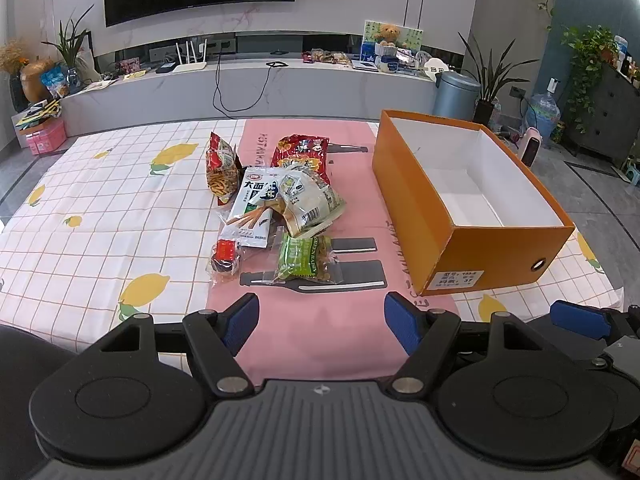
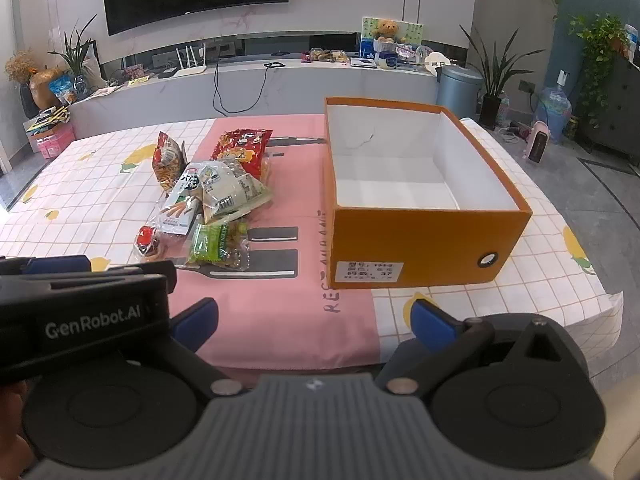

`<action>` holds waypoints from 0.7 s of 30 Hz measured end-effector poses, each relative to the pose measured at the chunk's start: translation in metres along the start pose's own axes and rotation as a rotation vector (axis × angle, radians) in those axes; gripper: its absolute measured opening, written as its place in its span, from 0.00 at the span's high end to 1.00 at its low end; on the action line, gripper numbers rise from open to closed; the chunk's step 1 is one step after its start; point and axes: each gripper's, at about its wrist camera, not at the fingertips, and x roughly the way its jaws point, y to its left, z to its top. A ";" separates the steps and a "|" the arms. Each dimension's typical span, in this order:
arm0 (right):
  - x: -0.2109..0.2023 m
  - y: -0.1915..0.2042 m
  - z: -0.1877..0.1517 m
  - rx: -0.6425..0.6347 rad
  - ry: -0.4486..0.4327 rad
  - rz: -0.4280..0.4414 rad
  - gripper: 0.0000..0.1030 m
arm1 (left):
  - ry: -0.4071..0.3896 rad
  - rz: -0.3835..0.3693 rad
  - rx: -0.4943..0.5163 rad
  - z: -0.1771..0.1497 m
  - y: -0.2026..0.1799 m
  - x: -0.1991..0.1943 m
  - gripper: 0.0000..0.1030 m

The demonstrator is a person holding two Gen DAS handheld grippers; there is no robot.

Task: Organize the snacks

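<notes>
A heap of snack packets lies mid-table on the pink runner: a green pea packet [image 1: 306, 258] [image 2: 212, 244] nearest me, a white breadstick bag [image 1: 256, 208] [image 2: 182, 204], a pale crinkled bag [image 1: 312, 204] [image 2: 232, 194], a red bag [image 1: 302, 152] [image 2: 242, 146] behind, an upright orange-stick bag [image 1: 220, 168] [image 2: 166, 162], and a small red-capped clear packet [image 1: 225, 258] [image 2: 148, 242]. An open orange shoebox [image 1: 500, 252] [image 2: 416, 240] with a bare white inside stands to the right. My left gripper [image 1: 320, 326] and right gripper [image 2: 314, 322] hover open over the near table edge, nothing between their blue pads.
The table wears a lemon-print cloth [image 1: 100, 216] [image 2: 520, 276]. Beyond it run a low TV shelf [image 1: 248, 80] with clutter, a grey bin [image 1: 456, 94], potted plants and a water jug. The left gripper's body [image 2: 84, 312] crosses the right wrist view's lower left.
</notes>
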 end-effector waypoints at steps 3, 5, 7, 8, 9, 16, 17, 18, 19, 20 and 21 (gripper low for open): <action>0.000 0.000 0.000 -0.002 0.001 -0.001 0.03 | 0.000 -0.002 -0.003 0.000 0.000 0.000 0.18; 0.000 0.000 0.000 -0.003 0.002 -0.001 0.03 | 0.001 -0.001 -0.003 -0.001 0.000 0.000 0.18; 0.000 0.000 0.000 -0.003 0.004 -0.001 0.03 | 0.002 0.000 -0.003 -0.001 0.000 0.000 0.18; 0.000 0.000 0.000 -0.003 0.006 -0.002 0.03 | 0.002 0.000 -0.003 -0.001 0.001 0.001 0.18; 0.000 0.000 0.000 -0.003 0.006 -0.002 0.03 | 0.003 0.000 -0.004 -0.001 0.001 0.001 0.18; 0.001 0.000 0.000 -0.006 0.006 -0.005 0.03 | 0.003 -0.003 -0.007 -0.002 0.003 0.000 0.18; 0.001 0.001 0.000 -0.007 0.007 -0.005 0.03 | 0.003 -0.002 -0.007 -0.002 0.003 0.000 0.18; 0.001 0.001 0.000 -0.008 0.008 -0.006 0.03 | 0.003 -0.001 -0.007 -0.002 0.002 0.000 0.18; 0.001 0.001 0.000 -0.008 0.007 -0.007 0.03 | 0.002 -0.001 -0.006 -0.002 0.003 0.000 0.18; 0.001 0.001 0.000 -0.009 0.007 -0.007 0.03 | 0.002 -0.002 -0.007 -0.002 0.003 0.000 0.18; 0.001 0.001 0.000 -0.009 0.006 -0.007 0.03 | 0.002 -0.002 -0.007 -0.002 0.003 0.000 0.18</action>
